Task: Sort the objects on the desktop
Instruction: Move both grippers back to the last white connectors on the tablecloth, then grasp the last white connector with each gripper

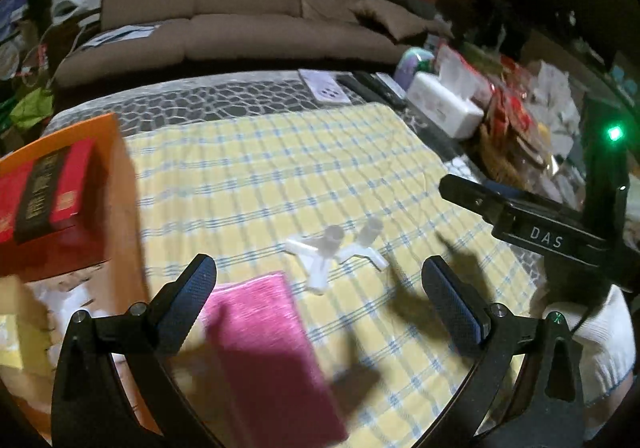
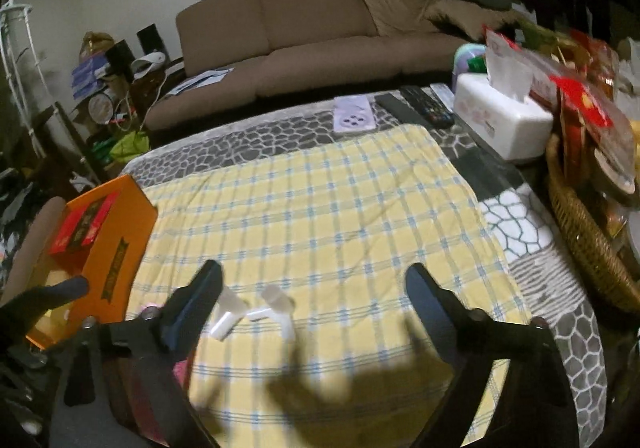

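A yellow checked cloth (image 1: 280, 176) covers the table. On it lies a white plastic stand (image 1: 334, 260) with two clear round tops, blurred in both views. A pink flat book (image 1: 272, 352) lies nearer, under my left gripper (image 1: 320, 288), which hangs open above the cloth and touches nothing. At the left stands an orange box (image 1: 120, 184) with a red box (image 1: 44, 192) inside. My right gripper (image 2: 316, 288) is open over the cloth, with the white stand (image 2: 256, 314) just beyond its left finger. One of its black fingers (image 1: 472, 194) shows at the right of the left wrist view.
Along the table's far edge lie a lilac phone (image 2: 354, 118) and black remotes (image 2: 420, 108). A white tissue box (image 2: 500, 120) and a wicker basket (image 2: 588, 248) full of packets crowd the right side. A brown sofa (image 2: 312, 44) stands behind. A white-gloved hand (image 1: 592, 332) is at the right.
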Tool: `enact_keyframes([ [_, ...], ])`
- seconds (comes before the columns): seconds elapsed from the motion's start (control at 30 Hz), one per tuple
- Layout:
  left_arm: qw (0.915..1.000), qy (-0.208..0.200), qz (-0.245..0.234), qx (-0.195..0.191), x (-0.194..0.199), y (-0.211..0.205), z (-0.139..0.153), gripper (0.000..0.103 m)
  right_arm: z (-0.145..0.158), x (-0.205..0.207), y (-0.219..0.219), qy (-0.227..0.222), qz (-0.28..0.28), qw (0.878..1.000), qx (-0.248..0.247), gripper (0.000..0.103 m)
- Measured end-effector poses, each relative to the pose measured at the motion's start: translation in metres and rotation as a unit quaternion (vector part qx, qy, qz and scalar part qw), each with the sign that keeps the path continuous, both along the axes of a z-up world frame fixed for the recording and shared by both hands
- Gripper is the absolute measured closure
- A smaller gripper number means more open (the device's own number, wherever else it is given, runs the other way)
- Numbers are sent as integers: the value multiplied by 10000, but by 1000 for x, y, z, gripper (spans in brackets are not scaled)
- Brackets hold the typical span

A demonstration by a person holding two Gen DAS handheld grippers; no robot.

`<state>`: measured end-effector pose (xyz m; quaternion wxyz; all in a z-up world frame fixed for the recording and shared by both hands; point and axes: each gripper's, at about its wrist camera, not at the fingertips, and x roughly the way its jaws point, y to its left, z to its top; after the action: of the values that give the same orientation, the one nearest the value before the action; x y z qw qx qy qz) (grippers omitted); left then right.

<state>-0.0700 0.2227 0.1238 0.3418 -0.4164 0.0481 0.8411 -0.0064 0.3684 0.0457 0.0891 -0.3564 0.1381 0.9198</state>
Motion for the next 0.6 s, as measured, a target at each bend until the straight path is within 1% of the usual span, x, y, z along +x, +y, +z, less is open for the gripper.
enact_keyframes([
  [0.13,9998,-26,-46,-204,-4,24,-24,0,-15,-5,9,-99,108,9997,-210,29],
  [0.2,9995,-55,-43,-301,-8,30,-34,0,-22,-8,9,-164,201,9994,-232,41],
  [0.23,9993,-74,-36,-353,-11,33,-41,0,-26,-10,8,-188,252,9992,-255,44],
  [0.3,9990,-130,-32,-430,-16,39,-52,1,-33,-14,7,-207,384,9986,-303,54],
  [0.37,9985,-194,-36,-506,-20,43,-62,4,-40,-19,5,-203,530,9978,-334,54],
  [0.43,9982,-215,-29,-557,-24,46,-69,10,-47,-25,2,-237,670,9968,-370,55],
  [0.5,9981,-267,-41,-551,-28,48,-74,11,-51,-30,-3,-230,802,9958,-371,56],
  [0.6,9981,-376,-44,-491,-34,50,-78,18,-57,-40,-12,-299,963,9944,-328,56],
])
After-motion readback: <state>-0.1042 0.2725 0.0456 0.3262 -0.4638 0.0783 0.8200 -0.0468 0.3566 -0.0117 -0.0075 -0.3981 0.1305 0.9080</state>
